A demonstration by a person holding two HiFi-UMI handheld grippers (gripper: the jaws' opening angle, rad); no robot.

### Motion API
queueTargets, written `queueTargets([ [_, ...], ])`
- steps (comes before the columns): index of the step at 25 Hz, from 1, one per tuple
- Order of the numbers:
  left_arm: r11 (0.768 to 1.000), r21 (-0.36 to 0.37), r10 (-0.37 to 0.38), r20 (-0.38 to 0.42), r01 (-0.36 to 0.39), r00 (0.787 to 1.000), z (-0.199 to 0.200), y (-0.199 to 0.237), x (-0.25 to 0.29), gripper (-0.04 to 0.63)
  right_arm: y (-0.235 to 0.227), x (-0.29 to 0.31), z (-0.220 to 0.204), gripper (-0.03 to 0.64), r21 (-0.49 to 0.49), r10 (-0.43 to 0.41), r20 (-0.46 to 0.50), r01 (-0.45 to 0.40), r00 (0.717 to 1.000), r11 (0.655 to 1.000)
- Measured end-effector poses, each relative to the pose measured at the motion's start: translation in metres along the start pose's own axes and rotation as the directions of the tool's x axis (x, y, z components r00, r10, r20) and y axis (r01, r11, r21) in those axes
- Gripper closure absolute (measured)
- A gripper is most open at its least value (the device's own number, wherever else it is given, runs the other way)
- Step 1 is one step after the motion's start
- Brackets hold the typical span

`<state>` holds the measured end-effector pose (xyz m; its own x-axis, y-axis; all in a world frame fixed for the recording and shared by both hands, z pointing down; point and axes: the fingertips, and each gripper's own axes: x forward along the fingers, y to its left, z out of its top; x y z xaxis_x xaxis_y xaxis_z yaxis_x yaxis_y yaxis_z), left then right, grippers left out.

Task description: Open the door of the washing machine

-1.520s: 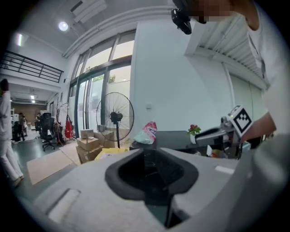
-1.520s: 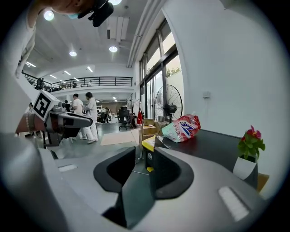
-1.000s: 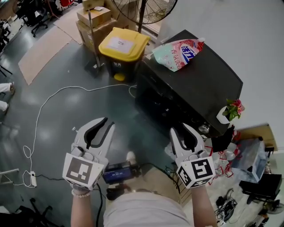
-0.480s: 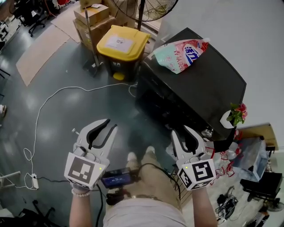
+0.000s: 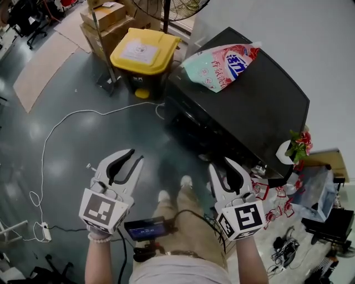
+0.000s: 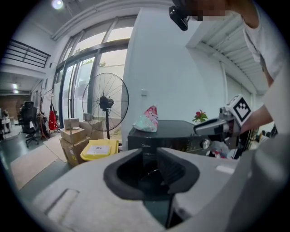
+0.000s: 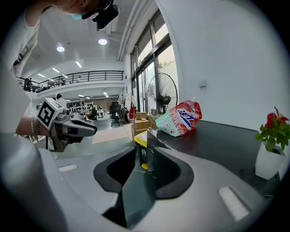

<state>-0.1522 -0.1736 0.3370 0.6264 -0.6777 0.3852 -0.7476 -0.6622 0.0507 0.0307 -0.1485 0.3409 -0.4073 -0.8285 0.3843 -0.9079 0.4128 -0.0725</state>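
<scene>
The black washing machine (image 5: pixel 249 94) stands at the upper right of the head view; its dark front (image 5: pixel 194 125) faces the floor space to its left, and the door looks shut. A pink and green detergent bag (image 5: pixel 219 64) lies on its top. My left gripper (image 5: pixel 135 154) hangs over the floor, well short of the machine, and its jaws are opening with nothing between them. My right gripper (image 5: pixel 222 163) is open and empty, close to the machine's near corner. The left gripper view looks along the jaws at the machine (image 6: pixel 172 133). The right gripper view shows its top (image 7: pixel 217 140).
A yellow-lidded bin (image 5: pixel 144 52) stands against the machine's far side, with cardboard boxes (image 5: pixel 105 16) and a standing fan (image 6: pixel 105 103) behind it. A white cable (image 5: pixel 55 133) loops over the grey floor. A potted flower (image 5: pixel 294 145) and clutter (image 5: pixel 310 194) sit at the right.
The person has stepped towards the machine, one leg now forward. Both grippers have come lower and nearer to it. The left jaws stand slightly wider.
</scene>
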Motion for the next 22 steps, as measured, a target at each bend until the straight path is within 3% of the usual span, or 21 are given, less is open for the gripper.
queueTargets([
  [10, 0.984, 0.116, -0.125, -0.070, 0.132, 0.990, -0.039, -0.002, 0.077, 0.483, -0.029, 0.021, -0.023, 0.506, 0.026, 0.003, -0.036, -0.002, 0.999, 1.000],
  [22, 0.958, 0.201, -0.169, -0.181, 0.205, 0.969, -0.092, 0.001, 0.150, 0.457, -0.051, 0.044, -0.056, 0.506, 0.052, 0.006, -0.072, -0.002, 0.997, 0.999],
])
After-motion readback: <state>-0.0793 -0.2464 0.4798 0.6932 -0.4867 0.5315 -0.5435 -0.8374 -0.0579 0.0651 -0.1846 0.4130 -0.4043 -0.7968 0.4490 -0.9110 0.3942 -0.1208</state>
